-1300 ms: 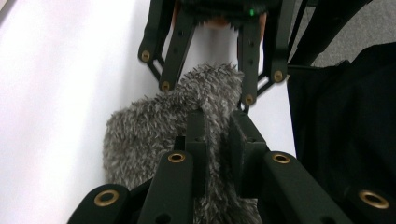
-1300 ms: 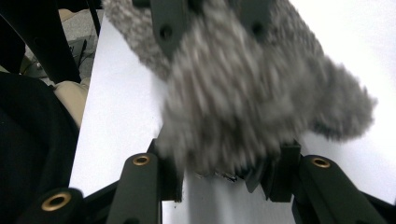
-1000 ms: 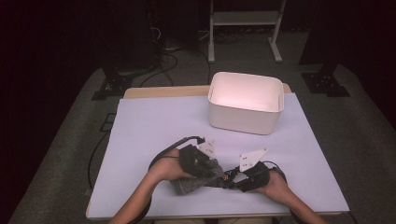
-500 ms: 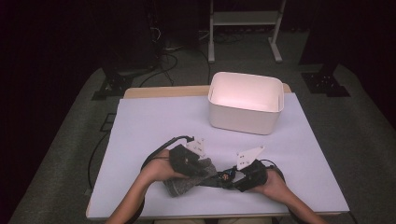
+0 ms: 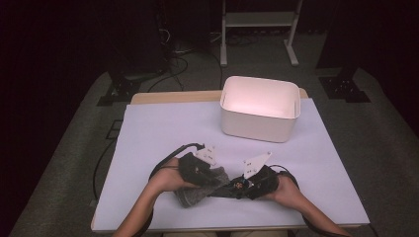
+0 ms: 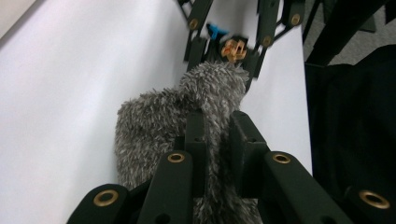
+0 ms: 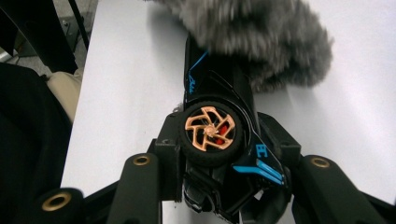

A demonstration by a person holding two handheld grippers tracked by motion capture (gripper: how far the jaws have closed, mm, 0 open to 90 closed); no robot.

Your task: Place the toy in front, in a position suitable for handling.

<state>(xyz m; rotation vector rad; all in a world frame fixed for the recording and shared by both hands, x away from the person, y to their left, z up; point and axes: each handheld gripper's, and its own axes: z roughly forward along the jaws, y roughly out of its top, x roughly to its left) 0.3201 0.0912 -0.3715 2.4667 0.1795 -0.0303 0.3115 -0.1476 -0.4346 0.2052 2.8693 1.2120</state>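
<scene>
The black toy car [image 7: 219,154] lies low over the near middle of the white surface [image 5: 163,133], its long axis running across from one hand to the other — one end in the right tongs [image 7: 217,186], the other buried in the grey fuzzy cloth [image 6: 187,112]. The right tongs clench the car by its copper-spoked wheel, having just been closing. The left tongs [image 6: 217,135] are clamped on the cloth. Since a second ago both hands have barely shifted — the white bin [image 5: 259,108] stands well behind
</scene>
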